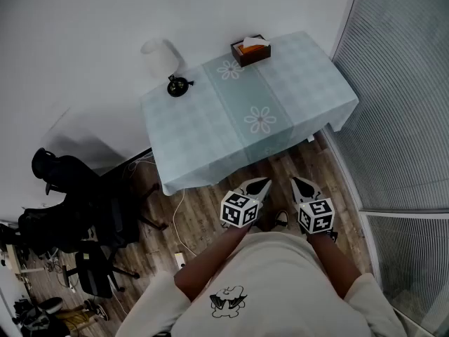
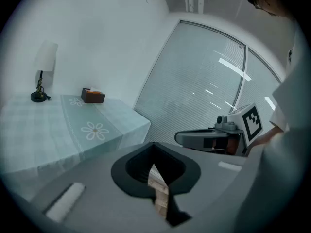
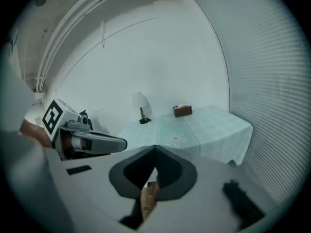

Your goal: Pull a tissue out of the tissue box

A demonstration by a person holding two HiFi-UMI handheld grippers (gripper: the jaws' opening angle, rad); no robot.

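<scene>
Far from the tissue box [image 1: 251, 50], left tongs [image 1: 264, 184] and right tongs [image 1: 299, 183] stand closed.

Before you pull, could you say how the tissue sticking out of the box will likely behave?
The tissue rises as a thin white tuft, so probably floppy and easily torn. The tissue box looks small and stands free on the table, so it may lift along.

The person wears a cream short-sleeved T-shirt [image 1: 280, 279] with a small black-and-white cartoon print [image 1: 226, 302] on the chest. The left gripper [image 1: 264, 183] and right gripper [image 1: 297, 183] have pale grey, pointed fingers [image 1: 255, 189] with dark inner faces. Each carries a white cube [image 1: 239, 210] bearing black square markers.
</scene>
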